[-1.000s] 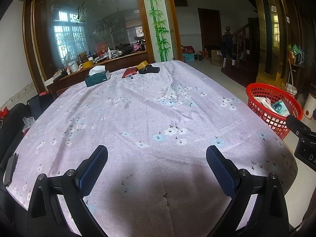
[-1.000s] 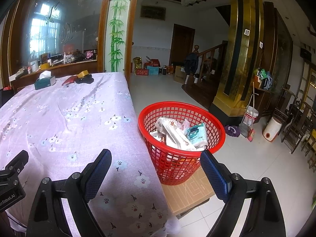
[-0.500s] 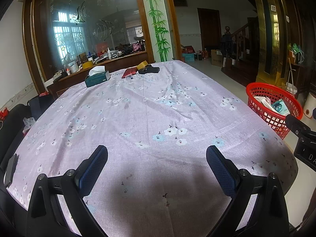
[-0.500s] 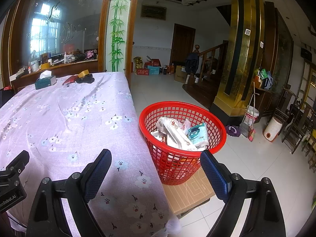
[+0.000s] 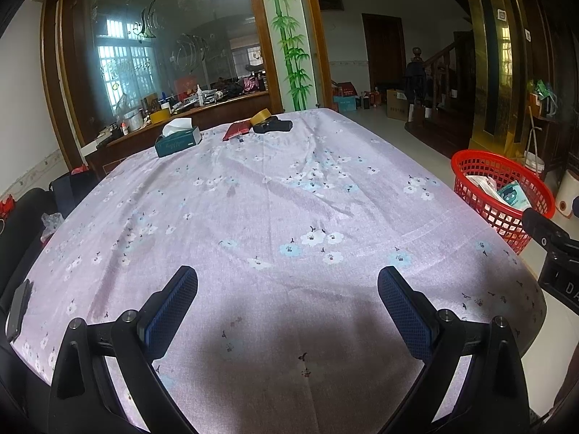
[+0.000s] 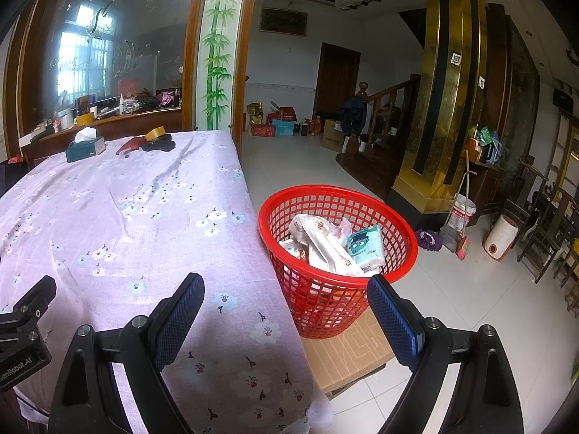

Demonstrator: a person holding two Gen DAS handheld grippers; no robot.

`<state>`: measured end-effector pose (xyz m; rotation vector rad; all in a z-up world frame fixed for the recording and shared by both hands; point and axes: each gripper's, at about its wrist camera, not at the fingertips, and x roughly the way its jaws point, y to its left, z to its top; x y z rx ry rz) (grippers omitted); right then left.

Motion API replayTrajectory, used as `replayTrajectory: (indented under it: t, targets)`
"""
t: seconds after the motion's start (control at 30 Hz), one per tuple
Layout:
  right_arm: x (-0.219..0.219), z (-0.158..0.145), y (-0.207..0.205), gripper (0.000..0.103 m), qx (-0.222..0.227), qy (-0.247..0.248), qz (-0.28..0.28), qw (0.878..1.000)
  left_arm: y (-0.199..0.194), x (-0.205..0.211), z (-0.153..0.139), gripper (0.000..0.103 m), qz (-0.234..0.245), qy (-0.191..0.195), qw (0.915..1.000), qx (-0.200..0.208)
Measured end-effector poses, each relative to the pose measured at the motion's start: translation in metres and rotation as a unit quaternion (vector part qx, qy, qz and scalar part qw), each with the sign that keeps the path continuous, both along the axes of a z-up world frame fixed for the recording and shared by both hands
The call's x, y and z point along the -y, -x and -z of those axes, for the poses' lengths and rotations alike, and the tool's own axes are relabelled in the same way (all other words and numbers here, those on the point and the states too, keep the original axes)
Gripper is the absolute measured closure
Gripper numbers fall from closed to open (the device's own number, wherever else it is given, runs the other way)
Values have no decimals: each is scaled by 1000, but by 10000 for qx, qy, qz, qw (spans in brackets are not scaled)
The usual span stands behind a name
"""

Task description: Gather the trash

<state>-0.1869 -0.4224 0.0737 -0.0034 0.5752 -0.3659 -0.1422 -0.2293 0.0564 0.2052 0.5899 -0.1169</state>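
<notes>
- I am holding my left gripper low over a table draped in a lilac cloth with small flowers; its blue-padded fingers are spread wide with nothing between them.
- My right gripper is hanging over the table's right edge, jaws gaping and empty too.
- At the cloth's far end, upper left of the right view, a green tissue box, a red pouch and a tape roll are sitting close together.
- The red basket is standing on a cardboard box on the white tiled floor, just beside the table.
- White wrappers and a teal cartoon-face packet are lying inside it; their print is too small to read.
</notes>
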Motion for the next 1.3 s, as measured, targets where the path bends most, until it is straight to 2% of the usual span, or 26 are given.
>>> replayTrajectory:
  t: [0.33,0.53,0.67,0.73,0.83,0.9,1.07,1.17,1.3]
  targets:
    - [-7,-2,-10,9,-58,-23,-230,9997,-11,-16,7,4,-127,111,9997,-167]
    - [-29,1,-46,9,-497,-414,-903,9938,-38,-60,9,4,-564,213,9970,-491]
    - [-64,7,-81,9,-931,-512,-1468,9834,-64,-99,16,4,-876,224,9913,-952]
    - [-87,11,-105,8,-1217,-741,-1841,9725,-75,-114,20,4,-929,280,9880,-1199]
    - [-112,25,-140,8,-1653,-1097,-2061,9582,-94,-142,30,4,-1067,343,9816,-1549]
    - [-131,34,-158,8,-1795,-1089,-2158,9536,-102,-157,35,4,-1148,429,9775,-1716]
    - [-164,53,-193,8,-2136,-979,-2032,9505,-119,-196,48,4,-1236,844,9646,-2170]
    - [-168,59,-202,5,-2230,-1035,-1906,9504,-122,-200,48,4,-1222,781,9658,-2148]
    - [-173,63,-207,0,-2164,-837,-1756,9567,-126,-198,50,2,-1148,661,9678,-2138]
